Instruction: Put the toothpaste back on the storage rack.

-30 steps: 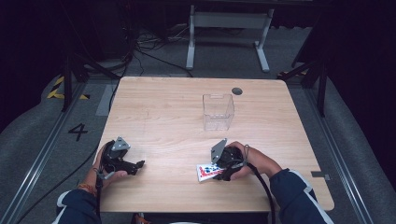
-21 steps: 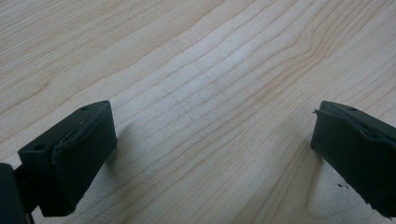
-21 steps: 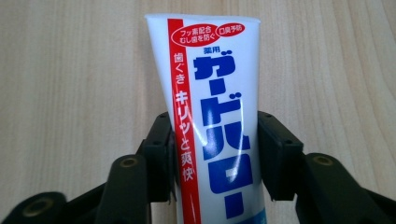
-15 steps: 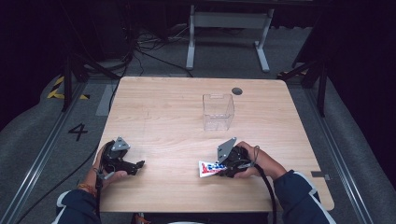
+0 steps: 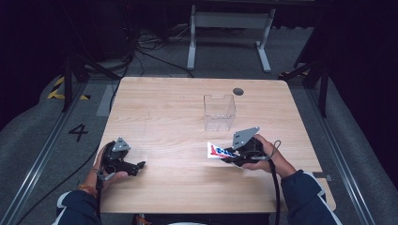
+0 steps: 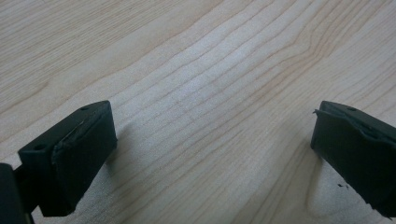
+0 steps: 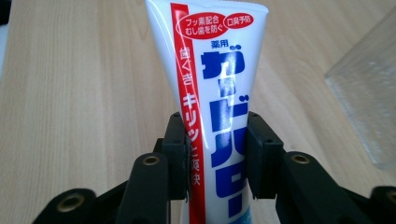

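1. Right gripper (image 5: 230,156) sits in the person's right hand (image 5: 265,157) at the near right of the table (image 5: 169,108), pointing toward the table's left in the high view.
2. Its jaws have just been closing and now clamp a toothpaste tube (image 7: 215,93). In the right gripper view the two black pads (image 7: 175,154) press on both sides of the tube's narrower lower part.
3. Tube: white, with a red stripe down one side and blue lettering. In the right gripper view its wide flat end points away from the camera. In the high view the tube (image 5: 219,151) sticks out level from the jaws toward the table's left.
4. Whether the tube's free end touches the wood cannot be told from the high view; the right gripper view suggests it is clear of the surface.
5. Clear plastic box (image 5: 219,111) stands upright near mid-table, just beyond the tube and apart from it. A corner of it shows at the right edge of the right gripper view (image 7: 369,98).
6. Left gripper (image 5: 133,166) is in the left hand (image 5: 105,164) at the near left, well apart from the tube.
7. Left gripper view: its jaws stand wide, nothing between them but bare wood grain (image 6: 210,93), pads low over the table.
8. A dark round hole (image 5: 238,91) sits near the table's far edge.
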Action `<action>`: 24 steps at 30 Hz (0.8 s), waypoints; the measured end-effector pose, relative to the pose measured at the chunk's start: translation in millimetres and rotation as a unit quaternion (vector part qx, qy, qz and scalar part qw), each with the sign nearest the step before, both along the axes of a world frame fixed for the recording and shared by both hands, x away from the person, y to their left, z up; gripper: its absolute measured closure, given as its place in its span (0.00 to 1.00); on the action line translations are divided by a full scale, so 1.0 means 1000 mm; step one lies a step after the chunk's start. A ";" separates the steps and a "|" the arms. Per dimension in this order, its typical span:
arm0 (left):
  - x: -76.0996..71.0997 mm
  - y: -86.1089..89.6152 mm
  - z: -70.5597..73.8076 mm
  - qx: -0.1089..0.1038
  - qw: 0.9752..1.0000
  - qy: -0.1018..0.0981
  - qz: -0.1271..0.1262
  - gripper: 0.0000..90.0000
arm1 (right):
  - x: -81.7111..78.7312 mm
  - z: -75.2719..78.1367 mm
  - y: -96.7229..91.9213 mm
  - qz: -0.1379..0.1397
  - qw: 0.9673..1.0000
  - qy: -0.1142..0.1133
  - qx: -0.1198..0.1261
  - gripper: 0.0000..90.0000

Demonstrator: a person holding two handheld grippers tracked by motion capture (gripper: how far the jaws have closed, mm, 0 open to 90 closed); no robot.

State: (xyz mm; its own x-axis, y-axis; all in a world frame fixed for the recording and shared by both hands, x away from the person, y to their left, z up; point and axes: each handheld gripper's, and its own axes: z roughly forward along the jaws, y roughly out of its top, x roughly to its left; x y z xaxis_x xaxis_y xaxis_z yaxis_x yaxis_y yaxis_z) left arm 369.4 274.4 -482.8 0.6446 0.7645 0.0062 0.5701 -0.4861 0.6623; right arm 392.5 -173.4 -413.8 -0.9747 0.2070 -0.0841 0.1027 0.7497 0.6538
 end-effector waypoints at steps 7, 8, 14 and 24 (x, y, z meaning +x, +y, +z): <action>0.000 0.000 0.000 0.000 1.000 0.000 0.000 0.01 | 0.006 0.011 -0.017 -0.054 0.997 -0.013 0.052 0.74; 0.000 0.000 0.000 0.000 1.000 0.000 0.000 0.01 | 0.006 0.011 -0.017 -0.054 0.997 -0.013 0.052 0.74; 0.000 0.000 0.000 0.000 1.000 0.000 -0.001 0.01 | 0.008 0.016 -0.024 -0.071 0.994 -0.021 0.077 0.74; 0.000 0.000 0.000 -0.001 1.000 0.000 0.000 0.01 | 0.009 0.033 -0.023 -0.106 0.986 -0.039 0.124 0.74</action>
